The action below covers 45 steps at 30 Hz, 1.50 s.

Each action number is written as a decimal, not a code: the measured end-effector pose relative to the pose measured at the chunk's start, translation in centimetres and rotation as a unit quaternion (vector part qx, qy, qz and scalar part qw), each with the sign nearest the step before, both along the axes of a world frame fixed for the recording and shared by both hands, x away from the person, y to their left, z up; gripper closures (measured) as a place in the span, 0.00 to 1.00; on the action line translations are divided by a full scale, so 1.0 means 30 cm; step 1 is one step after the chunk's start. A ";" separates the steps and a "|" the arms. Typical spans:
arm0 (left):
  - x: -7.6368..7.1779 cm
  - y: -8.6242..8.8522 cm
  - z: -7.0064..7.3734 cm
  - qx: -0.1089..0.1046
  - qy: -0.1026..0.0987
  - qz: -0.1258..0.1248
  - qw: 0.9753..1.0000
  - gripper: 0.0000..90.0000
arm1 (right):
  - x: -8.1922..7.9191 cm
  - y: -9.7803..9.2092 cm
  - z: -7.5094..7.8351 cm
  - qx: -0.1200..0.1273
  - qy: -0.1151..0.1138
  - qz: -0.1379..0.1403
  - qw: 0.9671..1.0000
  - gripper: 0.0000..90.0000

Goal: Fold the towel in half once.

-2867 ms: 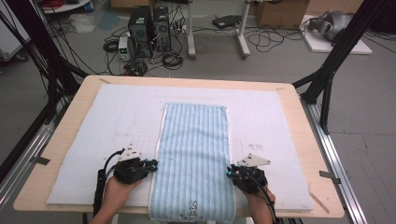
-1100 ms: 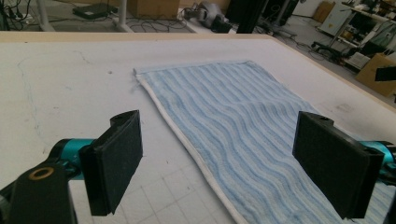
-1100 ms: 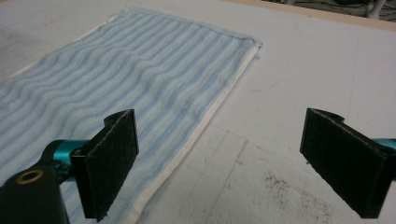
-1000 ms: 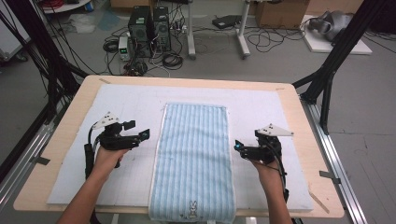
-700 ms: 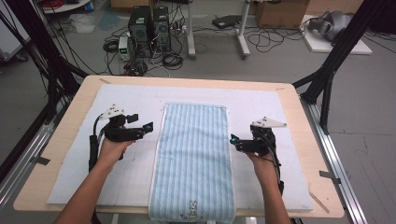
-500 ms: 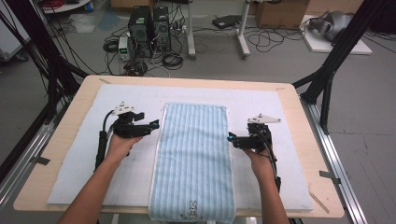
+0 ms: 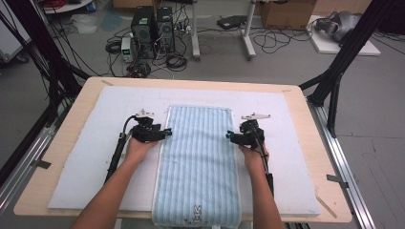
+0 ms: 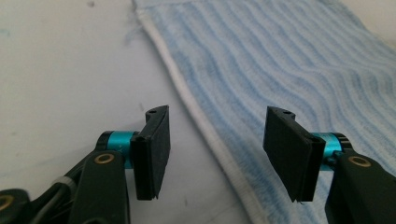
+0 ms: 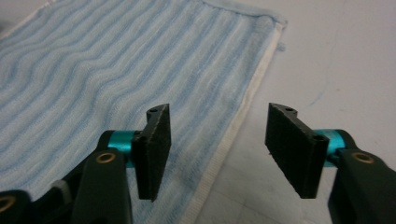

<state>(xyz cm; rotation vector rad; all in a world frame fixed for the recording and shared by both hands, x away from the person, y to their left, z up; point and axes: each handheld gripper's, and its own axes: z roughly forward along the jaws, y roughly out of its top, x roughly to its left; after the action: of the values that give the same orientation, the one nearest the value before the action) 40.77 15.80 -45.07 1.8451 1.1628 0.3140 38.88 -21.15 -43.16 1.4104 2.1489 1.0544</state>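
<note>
our left gripper (image 8: pixel 215 154) has its jaws spread wide, and the white hem of the long blue-striped terry towel (image 7: pixel 198 162) runs up between them. our right gripper (image 9: pixel 217 154) is spread the same way over the towel's opposite hem. nothing stands between jaws and cloth. the towel lies flat and lengthwise down the middle of the pale padded mat (image 7: pixel 86 157) on the wooden table (image 7: pixel 329 157), its near end hanging over the table's edge. beyond the table, computer towers (image 7: pixel 153 24) and cables sit on the floor.
</note>
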 end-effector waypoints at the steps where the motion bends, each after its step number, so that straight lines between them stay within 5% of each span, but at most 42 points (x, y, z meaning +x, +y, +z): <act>1: 0.000 -0.013 0.001 0.005 -0.003 -0.001 1.000 0.51 | 0.003 0.010 -0.003 -0.009 0.002 0.001 1.000 0.49; 6: -0.009 -0.061 -0.002 0.057 -0.019 -0.006 0.998 0.60 | 0.021 0.031 -0.032 -0.032 0.020 -0.016 0.999 0.56; 10: -0.011 -0.054 -0.002 0.068 -0.024 -0.012 0.997 0.87 | 0.022 0.036 -0.036 -0.041 0.021 -0.015 0.999 0.64; 12: -0.013 -0.058 -0.001 0.076 -0.026 -0.016 0.997 0.96 | 0.021 0.039 -0.036 -0.039 0.020 -0.007 0.999 0.75; 16: -0.002 -0.043 -0.004 0.041 -0.005 -0.003 0.999 0.97 | 0.021 0.045 -0.035 -0.034 0.023 0.004 0.999 0.93; 20: 0.000 -0.030 0.007 0.012 -0.002 0.010 1.000 0.97 | 0.019 0.051 -0.032 -0.041 0.014 0.003 0.999 0.95; 26: -0.016 0.005 0.053 -0.035 -0.001 0.004 0.999 0.97 | -0.011 0.035 0.001 -0.017 -0.002 0.008 1.000 0.95; 36: -0.109 0.034 0.129 -0.051 -0.028 -0.027 0.998 0.97 | -0.107 0.020 0.086 -0.002 -0.035 0.032 0.999 0.95; 45: -0.236 0.055 0.146 -0.060 -0.046 -0.062 0.995 0.97 | -0.231 0.009 0.098 0.004 -0.045 0.052 0.998 0.95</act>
<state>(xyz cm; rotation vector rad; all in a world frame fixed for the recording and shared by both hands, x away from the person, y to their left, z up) 33.68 17.44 -40.69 1.7710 0.9789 0.2501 31.94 -20.88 -40.22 1.2419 2.1755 1.1433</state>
